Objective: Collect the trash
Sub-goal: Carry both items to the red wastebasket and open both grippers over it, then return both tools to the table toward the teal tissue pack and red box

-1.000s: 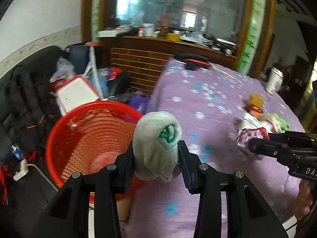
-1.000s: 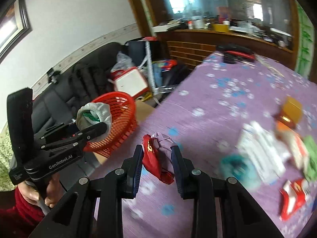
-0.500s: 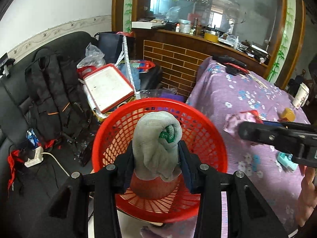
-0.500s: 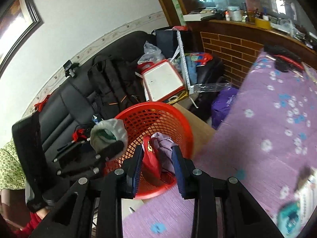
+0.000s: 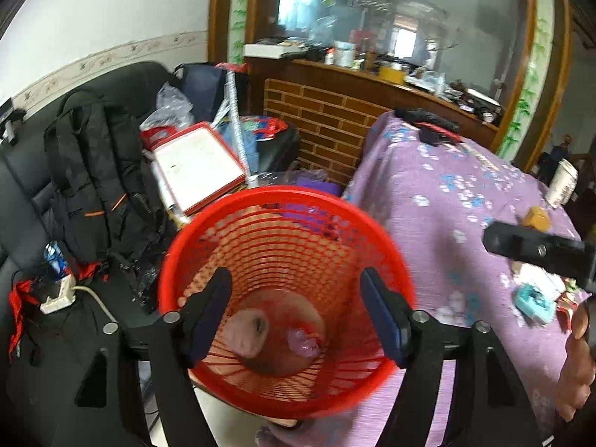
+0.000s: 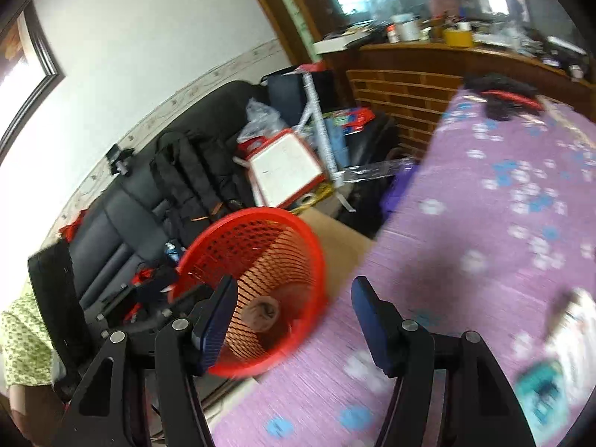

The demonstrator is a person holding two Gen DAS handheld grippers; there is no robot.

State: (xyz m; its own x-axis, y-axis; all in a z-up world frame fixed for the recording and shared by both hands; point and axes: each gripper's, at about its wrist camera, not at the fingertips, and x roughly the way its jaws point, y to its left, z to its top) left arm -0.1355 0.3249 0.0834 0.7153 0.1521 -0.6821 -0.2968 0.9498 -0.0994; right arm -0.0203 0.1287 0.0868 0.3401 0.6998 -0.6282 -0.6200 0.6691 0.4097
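Since the earlier frame both bundles are dropped into the red basket (image 5: 287, 298), the left gripper (image 5: 294, 309) and right gripper (image 6: 294, 320) having just been opened and left empty, while remaining trash (image 5: 532, 298) is seen on the counter (image 5: 428, 193), nearer the right fingers (image 6: 367, 320).

Both tongs have just opened and are now empty: the left tongs (image 5: 296, 311) dropped the grey wad (image 5: 247, 333) into the red basket (image 5: 260, 201), and the right tongs (image 6: 294, 314) let go of the purple wrapper (image 5: 303, 342), which lies beside it.
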